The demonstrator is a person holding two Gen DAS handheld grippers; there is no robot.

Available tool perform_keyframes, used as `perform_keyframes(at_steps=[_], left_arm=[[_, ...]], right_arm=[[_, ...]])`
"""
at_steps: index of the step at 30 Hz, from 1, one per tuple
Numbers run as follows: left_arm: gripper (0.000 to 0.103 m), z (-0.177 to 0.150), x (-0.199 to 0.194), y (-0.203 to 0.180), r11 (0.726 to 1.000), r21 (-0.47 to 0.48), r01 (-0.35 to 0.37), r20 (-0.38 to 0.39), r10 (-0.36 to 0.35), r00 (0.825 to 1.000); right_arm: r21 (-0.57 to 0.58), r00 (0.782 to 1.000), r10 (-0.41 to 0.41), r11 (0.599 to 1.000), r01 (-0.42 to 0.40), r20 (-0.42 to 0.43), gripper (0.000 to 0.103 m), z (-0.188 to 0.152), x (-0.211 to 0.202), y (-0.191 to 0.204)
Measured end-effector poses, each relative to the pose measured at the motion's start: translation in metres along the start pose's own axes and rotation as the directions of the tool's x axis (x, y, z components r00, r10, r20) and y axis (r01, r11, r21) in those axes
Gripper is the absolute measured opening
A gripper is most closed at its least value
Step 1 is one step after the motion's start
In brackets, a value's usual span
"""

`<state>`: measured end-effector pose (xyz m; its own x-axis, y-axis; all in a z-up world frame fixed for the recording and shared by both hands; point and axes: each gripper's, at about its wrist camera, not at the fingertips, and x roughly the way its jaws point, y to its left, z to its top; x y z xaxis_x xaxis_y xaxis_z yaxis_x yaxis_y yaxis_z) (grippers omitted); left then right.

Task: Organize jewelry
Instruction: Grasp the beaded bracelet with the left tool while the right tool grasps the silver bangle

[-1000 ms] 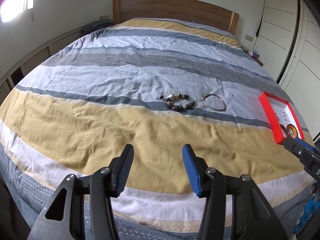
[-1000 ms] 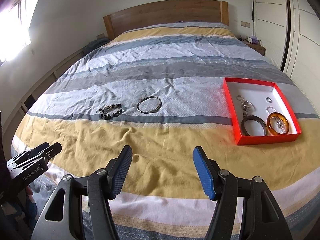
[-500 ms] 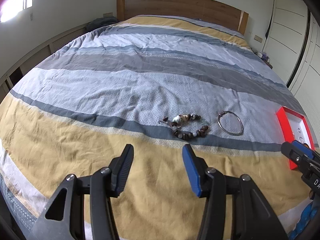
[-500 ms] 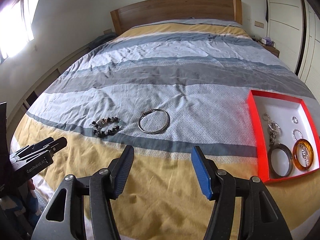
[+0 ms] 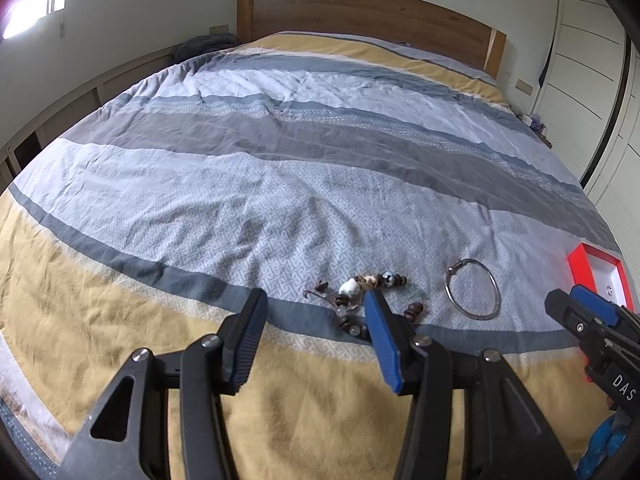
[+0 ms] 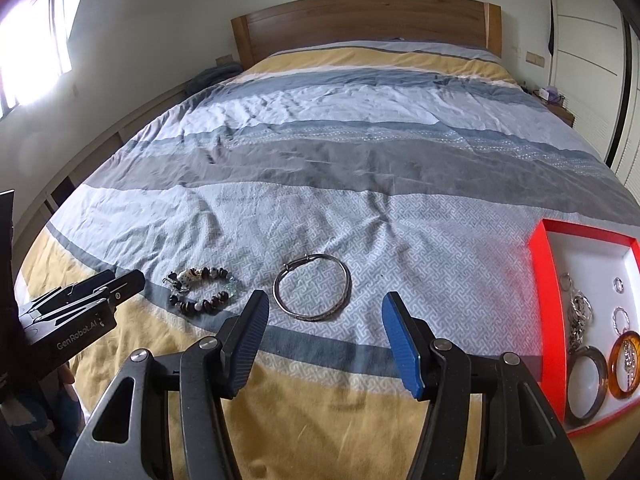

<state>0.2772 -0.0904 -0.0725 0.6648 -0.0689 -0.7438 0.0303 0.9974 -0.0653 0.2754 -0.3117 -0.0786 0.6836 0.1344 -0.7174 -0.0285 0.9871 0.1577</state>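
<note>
A beaded bracelet (image 5: 362, 296) with dark and pale beads lies on the striped bedcover; my open left gripper (image 5: 316, 320) hovers just in front of it, its right finger hiding part of it. The bracelet also shows in the right wrist view (image 6: 202, 290). A thin silver bangle (image 6: 312, 286) lies to its right, also seen in the left wrist view (image 5: 474, 289). My open, empty right gripper (image 6: 324, 324) is just in front of the bangle. A red jewelry box (image 6: 542, 300) with a white inside holds bangles and rings at the right.
The bed (image 6: 360, 152) fills both views, with a wooden headboard (image 6: 360, 20) at the far end. White wardrobes (image 6: 592, 60) stand along the right. A window (image 6: 28, 52) glares at the left.
Both grippers have moved forward and lower over the bed, so the beaded bracelet and silver bangle now lie close in front of the fingertips. Both have stayed open.
</note>
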Motion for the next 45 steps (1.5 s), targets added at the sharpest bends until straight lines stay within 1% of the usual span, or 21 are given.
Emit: perform_keyframes(at_steps=[5,16,20,24,29,34,39,42,43,44,45], left_arm=[[0.048,0.0,0.011,-0.002,1.0,0.0,-0.002,-0.006,0.002,1.0],[0.048,-0.006,0.034,0.002,0.999,-0.027,-0.019,-0.047,0.017,0.999],[0.048,-0.009,0.042,0.003,0.999,-0.035,-0.008,-0.064,0.006,0.998],[0.048,-0.013,0.055,0.005,0.998,-0.062,0.009,-0.103,-0.015,0.995],[0.048,-0.016,0.066,0.004,0.998,-0.063,0.004,-0.118,-0.012,0.993],[0.048,-0.015,0.078,0.006,0.996,-0.085,0.007,-0.129,-0.018,0.992],[0.048,-0.011,0.088,0.008,0.994,-0.106,0.02,-0.124,-0.033,0.992],[0.048,-0.007,0.092,0.006,0.994,-0.105,0.017,-0.119,-0.03,0.992],[0.048,-0.006,0.093,0.005,0.995,-0.102,0.018,-0.116,-0.029,0.993],[0.046,-0.004,0.094,0.005,0.995,-0.096,0.018,-0.113,-0.029,0.993],[0.039,-0.003,0.094,0.003,0.996,-0.089,0.021,-0.108,-0.031,0.994]], right_arm=[[0.006,1.0,0.001,1.0,-0.001,-0.003,0.058,0.005,0.014,-0.004],[0.013,0.999,0.009,1.0,-0.009,-0.033,0.058,0.006,0.048,-0.008],[0.014,0.998,0.016,1.0,-0.015,-0.055,0.051,0.005,0.063,-0.007],[0.019,0.997,0.01,1.0,-0.009,-0.076,0.046,0.004,0.077,-0.009],[0.046,0.995,0.002,0.999,0.003,-0.099,0.037,0.002,0.095,-0.017],[0.04,0.994,0.005,0.999,-0.001,-0.112,0.034,0.002,0.107,-0.018],[0.017,0.992,-0.002,1.0,0.004,-0.13,0.033,0.003,0.121,-0.016],[0.002,0.991,-0.008,1.0,0.008,-0.132,0.031,0.004,0.127,-0.013],[-0.002,0.991,-0.008,1.0,0.008,-0.132,0.028,0.005,0.128,-0.013],[-0.004,0.991,-0.007,1.0,0.007,-0.131,0.023,0.005,0.128,-0.013],[-0.003,0.992,-0.006,1.0,0.005,-0.128,0.019,0.006,0.128,-0.013]])
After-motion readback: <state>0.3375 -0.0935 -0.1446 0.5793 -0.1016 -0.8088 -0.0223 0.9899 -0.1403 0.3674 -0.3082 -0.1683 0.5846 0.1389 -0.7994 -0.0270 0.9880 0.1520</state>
